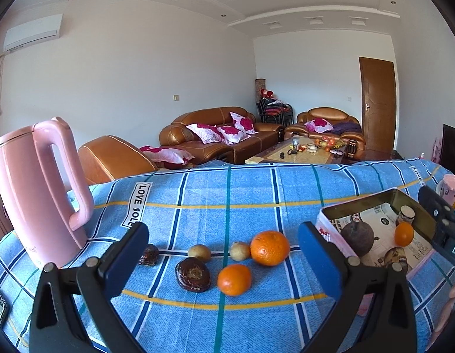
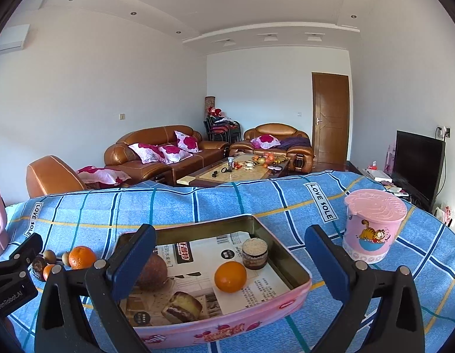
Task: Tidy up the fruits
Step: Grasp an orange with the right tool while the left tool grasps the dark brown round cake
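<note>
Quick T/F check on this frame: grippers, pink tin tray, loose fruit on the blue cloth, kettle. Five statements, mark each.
1. Both the left gripper and the right gripper are open and hold nothing. True.
2. The pink-walled metal tin tray holds no orange. False: one small orange lies inside it.
3. Two oranges lie loose on the blue checked cloth: a large orange and a smaller orange. True.
4. The pink electric kettle lies on its side. False: it stands upright.
5. The pink cartoon-cat cup stands inside the tray. False: it stands on the cloth beside it.
</note>
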